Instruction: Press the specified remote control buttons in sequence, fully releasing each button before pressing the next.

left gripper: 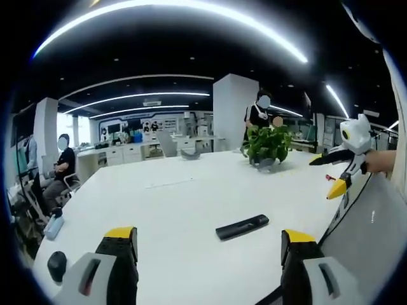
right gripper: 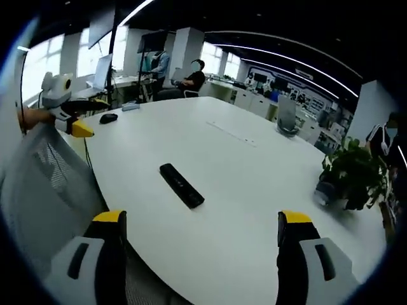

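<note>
White table (right gripper: 254, 184) bears remote (right gripper: 182, 185); both claws hover above, spread wide.

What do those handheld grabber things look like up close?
Each gripper, left and right, has two chunky grey jaws with black inner faces and yellow tips. Seen from across the white table, the body is white with black arms and a cable.

Long ceiling light strips (left gripper: 172, 6) burned white overhead and bowed hard toward the edges of both views. The white table (left gripper: 191, 210) took an even, soft glow with hardly a shadow. Windows (right gripper: 76, 54) blew out to glare in the right gripper view, and far desks went soft
</note>
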Demonstrator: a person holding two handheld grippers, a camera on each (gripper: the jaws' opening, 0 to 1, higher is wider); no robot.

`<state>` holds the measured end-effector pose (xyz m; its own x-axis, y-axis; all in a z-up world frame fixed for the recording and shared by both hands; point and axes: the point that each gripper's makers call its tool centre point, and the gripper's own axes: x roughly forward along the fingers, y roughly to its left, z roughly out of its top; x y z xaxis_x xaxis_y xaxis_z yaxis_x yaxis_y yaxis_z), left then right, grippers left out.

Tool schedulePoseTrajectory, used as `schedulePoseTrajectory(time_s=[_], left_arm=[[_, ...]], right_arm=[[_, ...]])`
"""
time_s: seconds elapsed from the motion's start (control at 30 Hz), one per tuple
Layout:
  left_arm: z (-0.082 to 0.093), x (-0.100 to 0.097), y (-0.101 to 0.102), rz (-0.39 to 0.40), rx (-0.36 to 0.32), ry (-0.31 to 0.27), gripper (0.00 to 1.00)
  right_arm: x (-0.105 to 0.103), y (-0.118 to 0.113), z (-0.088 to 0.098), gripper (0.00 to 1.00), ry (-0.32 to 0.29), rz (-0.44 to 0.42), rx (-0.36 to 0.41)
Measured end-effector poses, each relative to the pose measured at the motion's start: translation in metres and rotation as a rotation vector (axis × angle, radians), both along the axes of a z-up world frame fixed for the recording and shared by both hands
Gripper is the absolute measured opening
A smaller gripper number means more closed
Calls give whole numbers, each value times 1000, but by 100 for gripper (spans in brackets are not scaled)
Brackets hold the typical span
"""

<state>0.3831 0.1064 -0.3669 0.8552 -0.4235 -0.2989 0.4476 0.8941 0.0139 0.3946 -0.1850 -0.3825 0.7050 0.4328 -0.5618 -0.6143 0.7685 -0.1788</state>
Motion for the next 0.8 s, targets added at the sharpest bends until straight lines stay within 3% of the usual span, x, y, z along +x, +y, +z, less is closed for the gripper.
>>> schedulePoseTrajectory(time_s=[0.1,0.2,0.33,0.43,0.67,0.8], left_arm=[[-3,-1,0,-4,17,12,96],[-4,-1,0,-1,23,16,96],[-4,-1,1,6,23,20,96],[-6,-1,0,2,29,28,96],[-12,-2,-1,-6,53,54,96],[-13,-1,3,13,53,56,96]], right_arm=[[6,-13,14,100,-91,-38,-56],[2,-16,21,100,-118,-71,-13],[-5,-24,14,100,-112,-111,20],[-7,-33,-4,100,-50,-115,-59],[-5,-28,-2,98,-70,-92,-65],[-5,-27,-3,97,-80,-76,-111]])
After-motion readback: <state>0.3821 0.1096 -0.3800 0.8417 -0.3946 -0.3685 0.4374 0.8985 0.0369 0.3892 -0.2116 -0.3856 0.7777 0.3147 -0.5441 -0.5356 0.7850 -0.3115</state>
